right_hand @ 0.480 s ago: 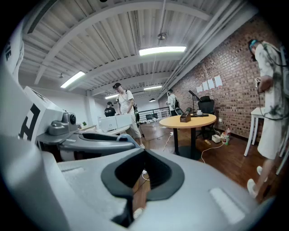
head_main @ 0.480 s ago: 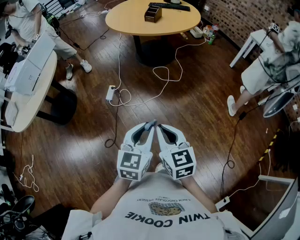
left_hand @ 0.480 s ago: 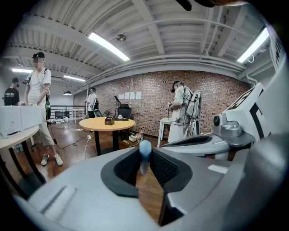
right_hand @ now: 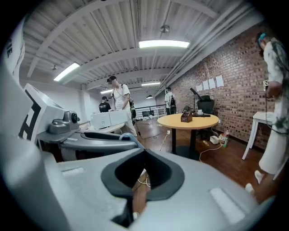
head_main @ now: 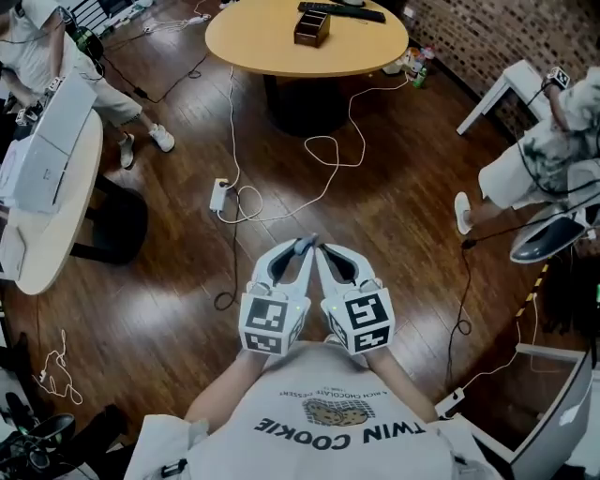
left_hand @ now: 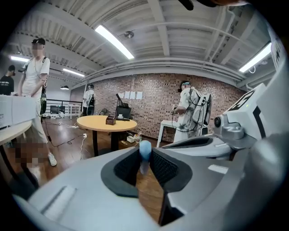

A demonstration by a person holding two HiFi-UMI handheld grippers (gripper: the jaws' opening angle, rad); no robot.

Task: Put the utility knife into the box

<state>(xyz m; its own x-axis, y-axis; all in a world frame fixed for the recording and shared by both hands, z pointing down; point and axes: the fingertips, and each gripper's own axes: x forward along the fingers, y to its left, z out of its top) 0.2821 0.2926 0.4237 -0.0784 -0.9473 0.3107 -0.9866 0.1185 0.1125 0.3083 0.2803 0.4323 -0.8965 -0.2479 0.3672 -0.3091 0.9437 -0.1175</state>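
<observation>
the person stands on a dark wooden floor (head_main: 394,216) and holds both tools level with the waist, tips close together and angled a little down. the left tool (head_main: 298,251) has its jaws partly apart and pressed on the utility knife (left_hand: 145,150). only the knife's slim pale-blue rounded end shows, standing up between the black pads. the right tool (right_hand: 144,155) has its jaws brought together at the tips, with nothing between them; it sits just beside the left one, and the two marker cubes (head_main: 273,323) are almost side by side.

the box (head_main: 311,28), small, dark brown and open-topped, stands on the round bench (head_main: 375,47), well apart from the tools and straight ahead of them. a long dark bar (head_main: 339,12) lies just behind it on the same bench.

between the tools and that bench the floor carries a looping white cable (head_main: 323,150), a white power strip (head_main: 219,195) and a thin black cable (head_main: 230,272). the bench rests on a dark central foot (head_main: 295,98), with another power strip and small bottles (head_main: 412,64) near it by the brick wall (left_hand: 149,108).

to the left stands a curved white bench (head_main: 37,234) bearing a white case, with a person (head_main: 56,56) beside it. to the right another person in pale clothes (head_main: 539,159) is by a small white table (head_main: 511,80).
</observation>
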